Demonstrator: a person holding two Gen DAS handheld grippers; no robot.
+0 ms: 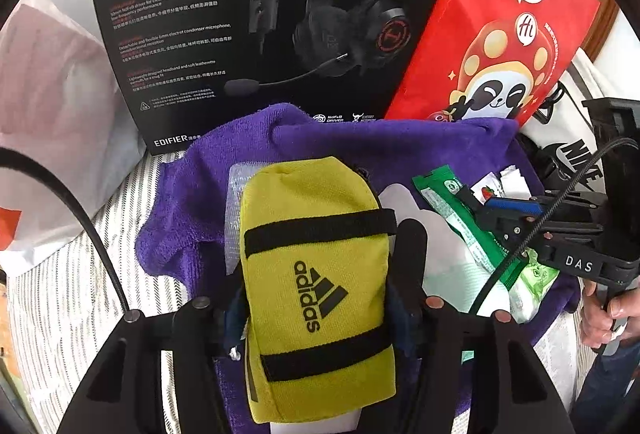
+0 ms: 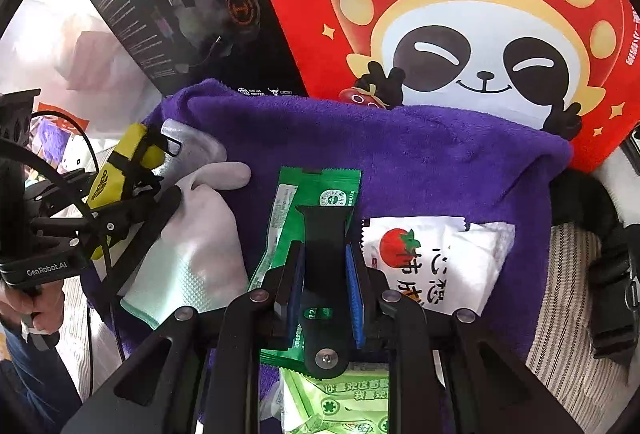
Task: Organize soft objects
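Observation:
A yellow adidas pouch (image 1: 316,274) sits between the fingers of my left gripper (image 1: 320,234), which is shut on it just over a purple towel (image 1: 320,138). From the right wrist view the same pouch (image 2: 116,170) shows in the left gripper (image 2: 160,166) at the towel's (image 2: 400,162) left edge. My right gripper (image 2: 325,222) is shut, tips down over a green packet (image 2: 296,194); I see nothing gripped. A white glove (image 2: 192,246) lies left of it, a white tomato-print sachet (image 2: 432,258) right of it.
A black headphone box (image 1: 240,14) and a red panda paper bag (image 1: 500,34) stand behind the towel. Striped cloth (image 1: 60,294) covers the surface. A white Nike bag (image 1: 568,154) and a black buckle strap (image 2: 612,274) lie to the right. A pale green packet (image 2: 344,402) lies nearest.

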